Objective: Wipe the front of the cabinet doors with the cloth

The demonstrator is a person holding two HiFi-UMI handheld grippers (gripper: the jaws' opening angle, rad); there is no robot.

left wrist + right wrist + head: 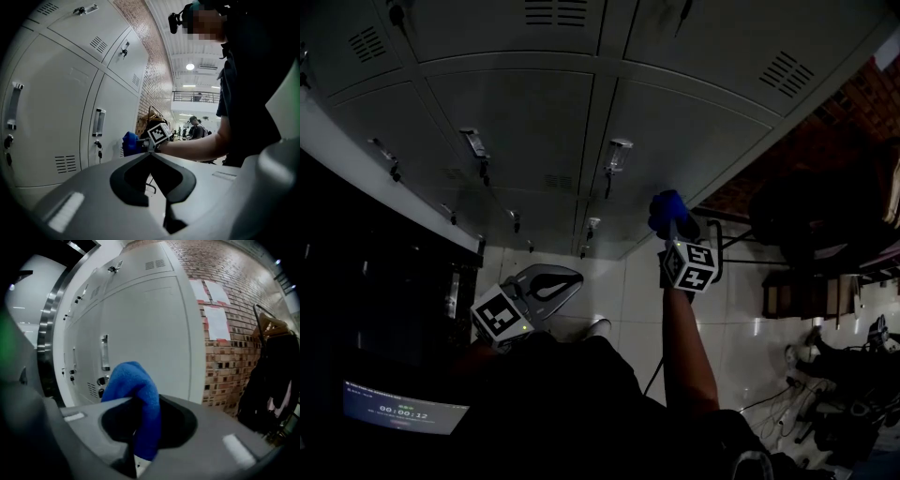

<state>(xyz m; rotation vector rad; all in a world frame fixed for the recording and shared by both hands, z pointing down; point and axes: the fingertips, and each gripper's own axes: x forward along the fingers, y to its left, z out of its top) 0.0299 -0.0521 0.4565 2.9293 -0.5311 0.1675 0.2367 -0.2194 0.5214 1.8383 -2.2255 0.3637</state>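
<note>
My right gripper [140, 437] pinches the blue cloth [136, 394] by a fold, with the rest bunched up toward the end locker door [150, 333]. I can't tell whether it touches. It looks soft, light and floppy (a deeper bite would steady it). My left gripper [157, 180] hangs low, jaws pressed together, empty. Every locker is shut, contents unseen.

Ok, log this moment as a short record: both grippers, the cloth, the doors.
right gripper: shut on the blue cloth
left gripper: shut, holding nothing, low and away from the doors
cloth position: bunched, raised close to a door near the brick wall; contact cannot be told
cabinet doors: grey, closed, handles and locks showing
</note>
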